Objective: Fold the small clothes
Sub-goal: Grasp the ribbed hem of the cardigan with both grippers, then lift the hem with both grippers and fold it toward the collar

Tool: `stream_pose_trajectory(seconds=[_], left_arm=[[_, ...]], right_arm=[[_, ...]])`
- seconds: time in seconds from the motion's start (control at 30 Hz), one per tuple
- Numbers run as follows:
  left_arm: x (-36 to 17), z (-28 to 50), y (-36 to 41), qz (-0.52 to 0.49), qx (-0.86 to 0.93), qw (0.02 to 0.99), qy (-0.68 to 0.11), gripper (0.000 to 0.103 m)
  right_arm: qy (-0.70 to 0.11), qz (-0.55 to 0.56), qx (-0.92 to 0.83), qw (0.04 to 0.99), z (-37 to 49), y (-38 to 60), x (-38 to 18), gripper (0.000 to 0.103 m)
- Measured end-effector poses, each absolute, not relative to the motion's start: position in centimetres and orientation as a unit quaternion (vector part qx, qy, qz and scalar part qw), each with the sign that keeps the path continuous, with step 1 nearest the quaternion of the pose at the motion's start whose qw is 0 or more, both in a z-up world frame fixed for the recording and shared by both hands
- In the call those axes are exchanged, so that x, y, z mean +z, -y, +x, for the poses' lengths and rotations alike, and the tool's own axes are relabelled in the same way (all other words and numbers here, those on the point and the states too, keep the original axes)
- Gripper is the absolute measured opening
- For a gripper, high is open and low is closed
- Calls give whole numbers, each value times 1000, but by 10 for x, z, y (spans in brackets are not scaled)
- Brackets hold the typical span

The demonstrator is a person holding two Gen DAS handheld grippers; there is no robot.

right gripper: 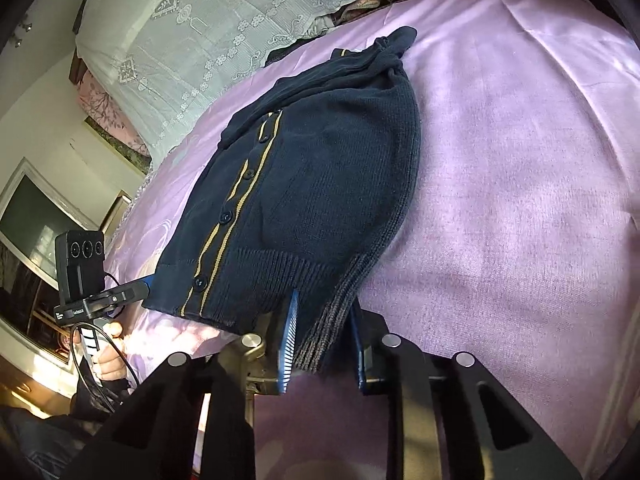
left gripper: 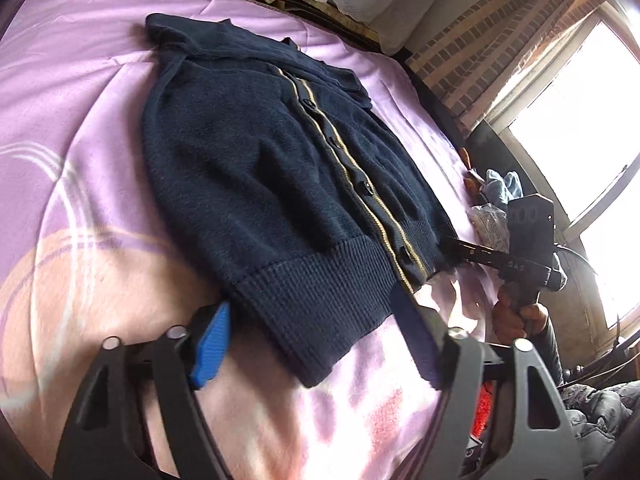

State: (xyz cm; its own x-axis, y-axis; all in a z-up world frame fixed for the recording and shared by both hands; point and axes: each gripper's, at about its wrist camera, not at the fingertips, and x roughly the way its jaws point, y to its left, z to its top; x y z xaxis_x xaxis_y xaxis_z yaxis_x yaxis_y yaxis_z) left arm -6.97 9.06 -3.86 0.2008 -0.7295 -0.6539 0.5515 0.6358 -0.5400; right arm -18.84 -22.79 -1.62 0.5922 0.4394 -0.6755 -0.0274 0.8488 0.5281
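Observation:
A small navy knit cardigan (left gripper: 256,152) with a tan-striped button placket lies flat on a pink-purple bed sheet (left gripper: 72,120); its sleeves look folded in. My left gripper (left gripper: 316,344) is open, its blue pads on either side of the ribbed hem corner nearest it. In the right wrist view the cardigan (right gripper: 320,184) lies ahead and my right gripper (right gripper: 324,340) is open around the other corner of the ribbed hem, which lies between its blue pads. Each gripper shows in the other's view, at the hem: the right (left gripper: 460,246), the left (right gripper: 146,290).
White lace-covered pillows (right gripper: 208,32) lie at the head of the bed. A bright window (left gripper: 580,120) and brick wall stand on one side. Blue cloth and a plastic bag (left gripper: 492,204) lie at the bed's edge. A framed mirror (right gripper: 36,216) stands on the other side.

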Motion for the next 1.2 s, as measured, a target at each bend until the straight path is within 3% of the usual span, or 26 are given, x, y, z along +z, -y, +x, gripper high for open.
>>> stream_pose_trajectory(seconds=[0.1, 0.17, 0.23, 0.3, 0.33, 0.83, 1.2], left_arm=[[-40, -66, -92, -103, -412, 769, -478, 63], [-39, -65, -90, -100, -398, 779, -474, 54], [-39, -64, -87, -98, -385, 787, -472, 27], [-40, -62, -88, -110, -388, 781, -476, 13], [-40, -61, -88, -112, -388, 782, -475, 11], [19, -21, -72, -88, -376, 836, -389, 8], [31, 63, -53, -100, -342, 847, -394, 8]], right_arm=[[-426, 235, 131, 864, -187, 227, -16, 24], [-424, 226, 123, 868, -187, 223, -15, 23], [-421, 215, 115, 874, -188, 220, -12, 21], [-417, 213, 114, 876, -189, 218, -10, 12], [-414, 215, 112, 878, -188, 218, -8, 10], [-309, 284, 132, 898, -147, 235, 46, 8], [-324, 347, 116, 872, -50, 260, 47, 8]])
